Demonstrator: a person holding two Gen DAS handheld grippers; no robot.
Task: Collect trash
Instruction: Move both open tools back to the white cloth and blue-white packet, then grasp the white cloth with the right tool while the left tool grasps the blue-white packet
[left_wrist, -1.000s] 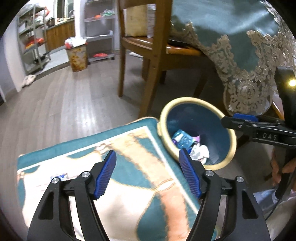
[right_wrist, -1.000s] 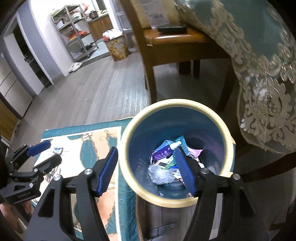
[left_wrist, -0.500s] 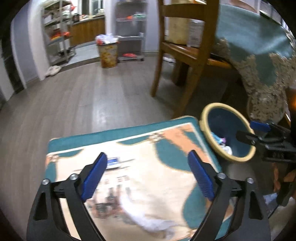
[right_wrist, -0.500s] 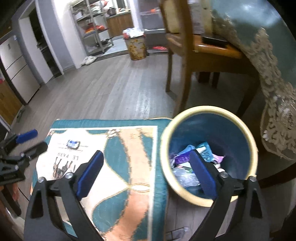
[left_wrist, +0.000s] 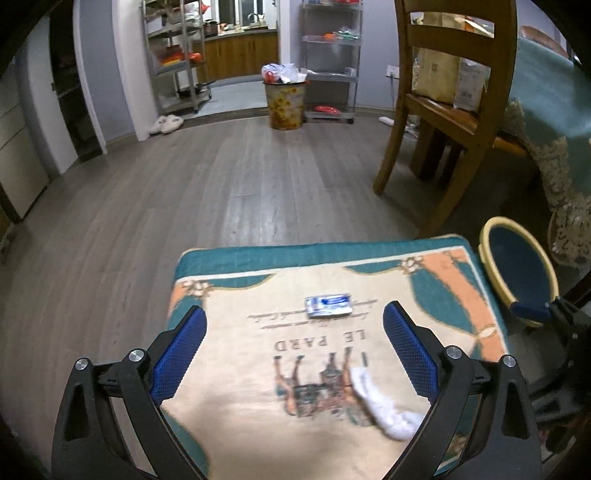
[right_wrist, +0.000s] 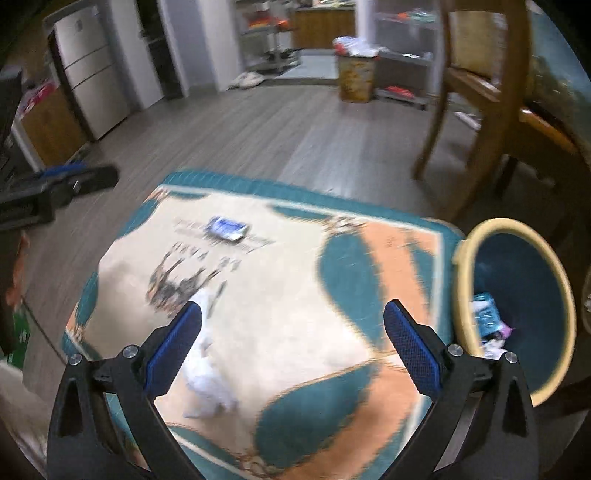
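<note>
Two scraps on patterned rug

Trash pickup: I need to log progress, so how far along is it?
Some wrappers already lie in the bin. Nothing is in hand: left gripper and right gripper are open and empty. A blue packet and white tissue remain on the mat.

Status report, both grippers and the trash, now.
Left gripper open, empty; right gripper open, empty. Blue wrapper, white tissue on mat. Bin beside mat.
</note>
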